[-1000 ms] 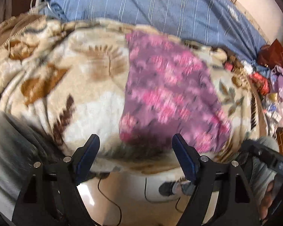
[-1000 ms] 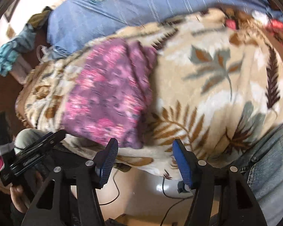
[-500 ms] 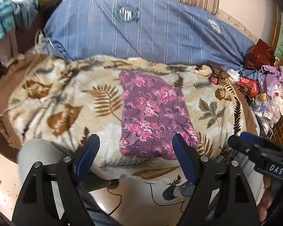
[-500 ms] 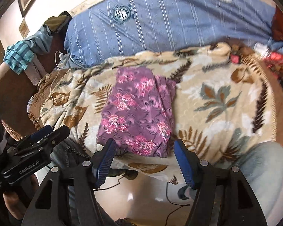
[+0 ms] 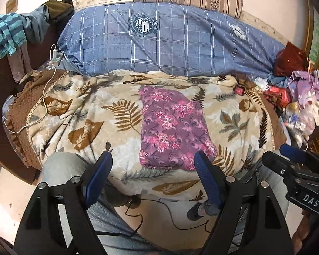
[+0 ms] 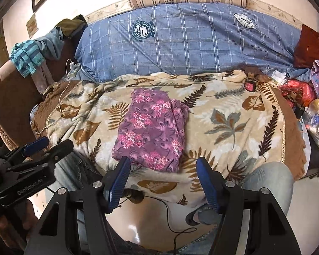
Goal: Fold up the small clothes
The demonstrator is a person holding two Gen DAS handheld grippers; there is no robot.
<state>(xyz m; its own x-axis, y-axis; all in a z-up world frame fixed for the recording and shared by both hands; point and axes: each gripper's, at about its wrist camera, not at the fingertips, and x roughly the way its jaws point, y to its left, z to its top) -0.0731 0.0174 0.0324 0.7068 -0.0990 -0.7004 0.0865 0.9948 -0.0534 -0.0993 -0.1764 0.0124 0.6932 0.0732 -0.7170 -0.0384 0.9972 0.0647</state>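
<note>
Left gripper (image 5: pixel 153 170) jaws wide apart, holding nothing, clear of the cloth. Right gripper (image 6: pixel 162 171) same: spread, empty. Beyond both: folded purple floral-print garment (image 6: pixel 152 130) flat on the beige leaf-patterned fleece blanket (image 6: pixel 229 127). Behind the blanket: blue checked quilt (image 5: pixel 180 44).

bare blanket (image 6: pixel 227 125) around folded garment (image 6: pixel 151 127), clutter pile (image 6: pixel 308 97) far right

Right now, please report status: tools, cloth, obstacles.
Left tool open, right tool open, both empty. Purple floral cloth folded on leaf blanket. Nothing blocking.
</note>
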